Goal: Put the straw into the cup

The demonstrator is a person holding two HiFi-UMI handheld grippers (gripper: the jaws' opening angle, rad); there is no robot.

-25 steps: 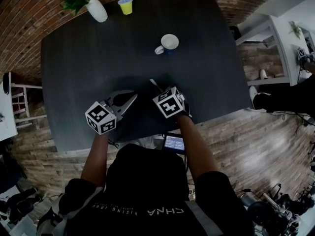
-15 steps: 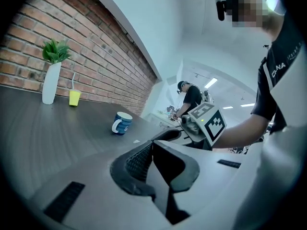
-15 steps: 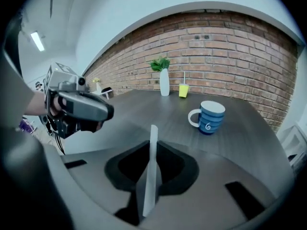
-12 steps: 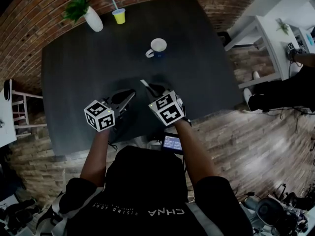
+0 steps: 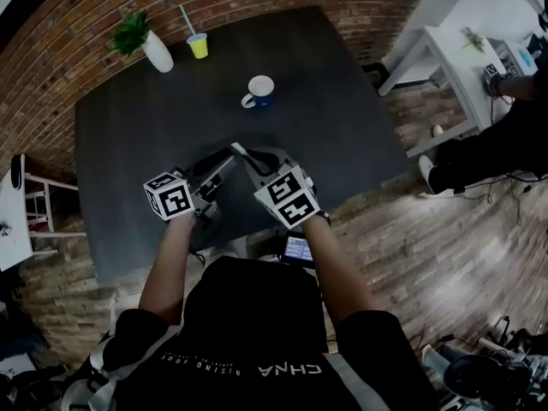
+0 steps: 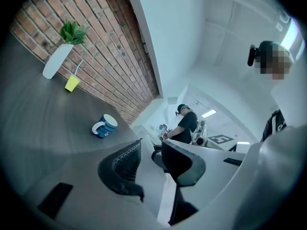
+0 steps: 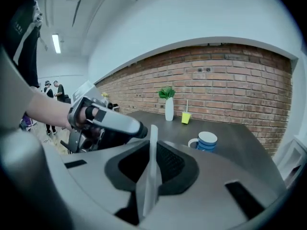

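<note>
Straw (image 7: 153, 135), pinched upright in the right gripper (image 7: 154, 157), has risen off the desk (image 5: 128, 127), well short of the blue cup (image 5: 259, 89). The left gripper (image 6: 151, 152) is opening, empty, so the carry to the cup can start.

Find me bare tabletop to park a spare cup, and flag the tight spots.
Bare: the table right of the mug to its right edge, and the left strip from the vase to the near edge. Tight: far-left corner, vase beside yellow cup; near edge centre, where the right gripper clamps the straw beside the left gripper, jaws opening, pads on nothing.
</note>
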